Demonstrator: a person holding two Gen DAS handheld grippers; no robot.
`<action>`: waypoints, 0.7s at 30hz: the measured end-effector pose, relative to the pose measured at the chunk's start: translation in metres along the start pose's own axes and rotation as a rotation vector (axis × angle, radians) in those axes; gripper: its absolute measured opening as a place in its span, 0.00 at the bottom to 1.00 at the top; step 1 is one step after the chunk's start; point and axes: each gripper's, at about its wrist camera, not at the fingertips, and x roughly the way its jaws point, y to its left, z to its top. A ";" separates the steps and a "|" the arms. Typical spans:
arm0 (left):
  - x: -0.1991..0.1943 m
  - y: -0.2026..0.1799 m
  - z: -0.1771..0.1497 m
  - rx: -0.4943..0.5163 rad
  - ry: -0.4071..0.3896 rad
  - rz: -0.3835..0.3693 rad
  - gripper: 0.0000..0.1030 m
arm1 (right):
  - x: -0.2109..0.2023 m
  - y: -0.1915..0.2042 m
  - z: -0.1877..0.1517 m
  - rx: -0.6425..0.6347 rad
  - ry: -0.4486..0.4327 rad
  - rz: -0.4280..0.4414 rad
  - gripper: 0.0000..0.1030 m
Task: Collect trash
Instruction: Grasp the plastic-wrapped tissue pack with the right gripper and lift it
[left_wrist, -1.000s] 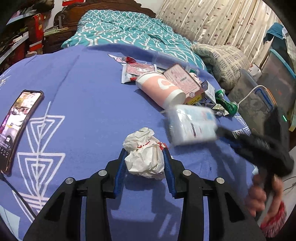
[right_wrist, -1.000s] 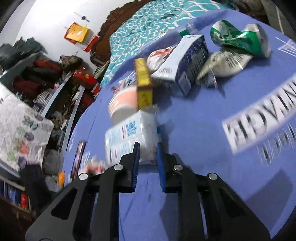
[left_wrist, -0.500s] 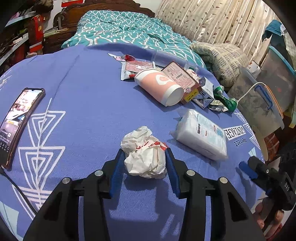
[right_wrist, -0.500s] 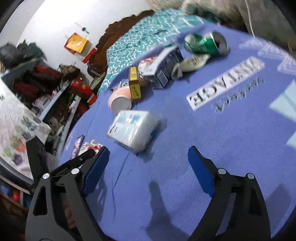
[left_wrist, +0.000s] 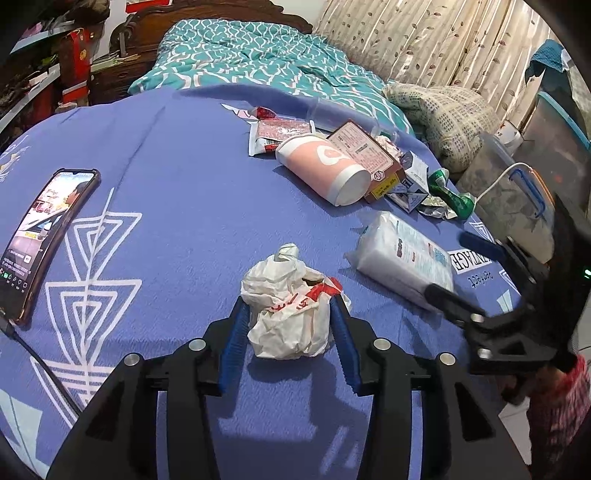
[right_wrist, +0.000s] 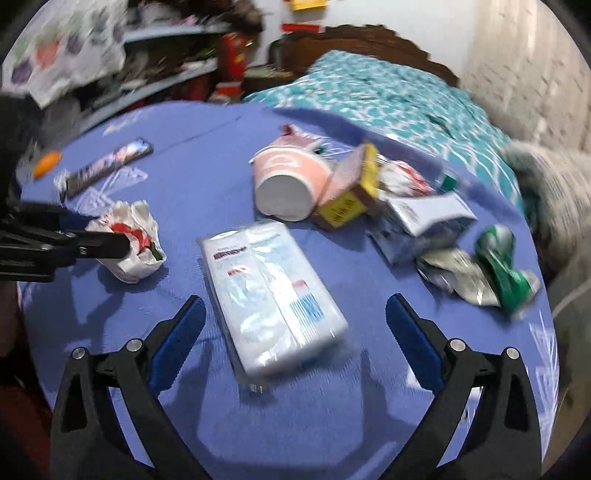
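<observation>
Bedroom, cluttered shelves behind; a bench under a purple cloth (left_wrist: 192, 192) patterned with white triangles, a teal-covered bed (left_wrist: 258, 55) beyond it. On the cloth near its front edge, a crumpled white wrapper with red print (left_wrist: 291, 306), sitting right between the left gripper's (left_wrist: 288, 343) blue fingers (left_wrist: 232, 332); seems lightly pinched from both sides, though firm pad contact hard to confirm. No reach needed there, only a squeeze and lift.

Just to the right of the wrapper, a white tissue pack (right_wrist: 269, 295) lying flat, long axis running away from the right gripper (right_wrist: 291, 332) and skewed a little to the left. Right fingers (right_wrist: 177, 332) spread wide and empty, having just been opening, one on each side of the pack's near end without touching it. Likely the next pick: fingers already square across the short width, so a push forward and down, then a close. Right hand clearly the nearer one for it.

Farther back, well apart from both grippers: a tipped pink paper cup (right_wrist: 288, 181), a brown-and-yellow carton (right_wrist: 351, 195) touching it, a crushed green can (right_wrist: 506, 266), foil scraps. A phone (left_wrist: 44, 236) off to the left, not trash, best left alone.
</observation>
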 end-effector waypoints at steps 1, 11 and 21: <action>0.000 0.000 -0.001 0.003 0.001 0.002 0.42 | 0.005 0.001 0.002 -0.015 0.008 0.008 0.93; -0.002 -0.003 -0.004 0.020 0.003 0.011 0.42 | -0.037 0.025 -0.026 0.041 -0.069 0.085 0.64; 0.004 -0.033 -0.012 0.108 0.006 -0.017 0.42 | -0.081 0.002 -0.084 0.376 -0.158 -0.099 0.64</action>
